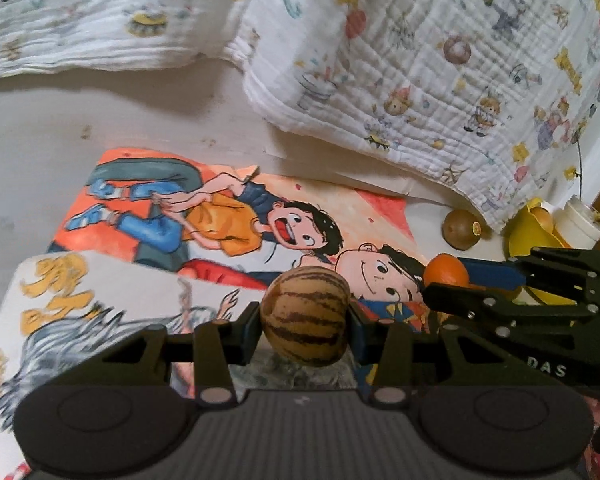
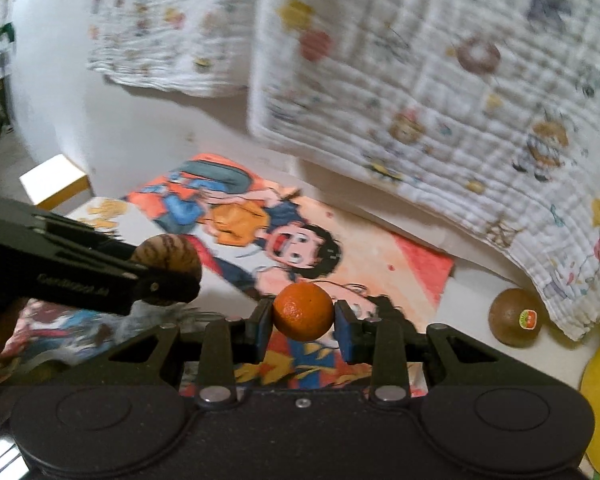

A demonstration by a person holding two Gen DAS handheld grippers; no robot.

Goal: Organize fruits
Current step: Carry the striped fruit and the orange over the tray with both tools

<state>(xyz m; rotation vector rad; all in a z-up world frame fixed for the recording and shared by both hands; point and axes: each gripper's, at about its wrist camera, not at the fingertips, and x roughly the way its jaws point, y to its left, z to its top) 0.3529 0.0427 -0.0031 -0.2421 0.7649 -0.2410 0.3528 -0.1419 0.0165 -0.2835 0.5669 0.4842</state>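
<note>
left tongs (image 1: pixel 305 316): clamped on striped fruit (image 1: pixel 304 316), pads pressing both sides, fruit lifted clear of surface
left tongs, other view: (image 2: pixel 168 276) entering from left edge, striped fruit (image 2: pixel 168 258) at tip, raised lettering on arm too blurred to read
right tongs (image 2: pixel 303 318): narrow, clamped on orange (image 2: pixel 303 316), blue pads touching both sides, orange off the surface
right tongs, other view: (image 1: pixel 452 280) coming in from right, orange (image 1: pixel 446 270) at tip, letters "DAS" legible on black body, rest cut off
striped fruit: tan with dark brown stripes, round, no sticker seen
orange: small, round, pitted skin, no sticker seen
both fruits: side by side in the air, apart, above cartoon poster (image 1: pixel 204 216)
cartoon poster: flat on pale surface (image 1: pixel 100 120), boys drawn in orange and blue, open mouth on one
second print (image 1: pixel 80 312): overlapping poster at lower left, large yellow characters, not readable, grey-haired figure drawn
kiwi (image 2: pixel 516 316): brown, lying on pale surface just past poster's right corner, near blanket edge; oval sticker, red and green, wording too small to read
kiwi, left view: (image 1: pixel 462 229) same spot, sticker seen edge-on
blanket (image 1: pixel 440 72): white quilted cloth, printed bears, stars, balls, draped down behind poster; yellow printed word at right, blurred
yellow container (image 1: pixel 528 232): at far right, beside kiwi, contents unclear
white jar (image 1: pixel 580 220): just right of yellow container, label not readable
small block (image 2: pixel 56 184): white top, yellow side, left of poster
</note>
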